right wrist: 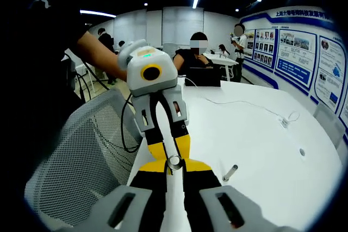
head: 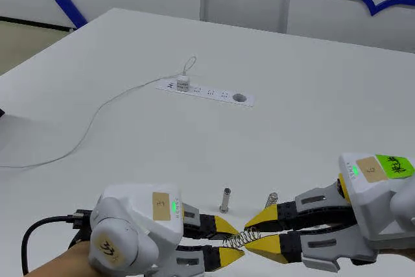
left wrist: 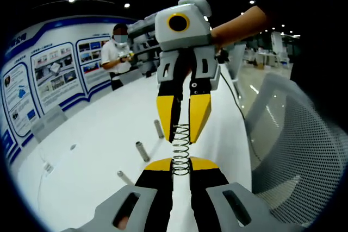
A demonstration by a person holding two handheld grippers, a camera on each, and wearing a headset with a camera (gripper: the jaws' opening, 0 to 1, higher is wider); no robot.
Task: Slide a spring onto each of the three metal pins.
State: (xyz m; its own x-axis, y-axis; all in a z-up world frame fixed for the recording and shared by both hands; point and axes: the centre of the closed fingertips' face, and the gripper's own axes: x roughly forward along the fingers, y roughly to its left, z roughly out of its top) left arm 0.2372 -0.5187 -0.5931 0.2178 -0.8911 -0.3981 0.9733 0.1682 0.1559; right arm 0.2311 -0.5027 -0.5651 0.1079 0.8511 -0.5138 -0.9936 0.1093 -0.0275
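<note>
A small metal spring [head: 237, 239] hangs just above the white table [head: 292, 134], stretched between the two grippers. My left gripper [head: 237, 242] comes in from the lower left and is shut on one end of the spring [left wrist: 181, 150]. My right gripper [head: 248, 233] comes from the right and is shut on the other end, a round ring [right wrist: 174, 161] in its own view. One upright pin [head: 225, 199] stands behind the jaws. A second pin [head: 271, 199] beside it looks ribbed at the top. The left gripper view has three pins [left wrist: 142, 151] in a row on the table.
A white power strip [head: 214, 93] with a plug [head: 183, 84] and a thin white cable [head: 97, 115] lies mid-table. A grey chair [head: 245, 6] stands at the far edge, and a mesh chair [right wrist: 81, 150] is close to the near edge. People stand in the background.
</note>
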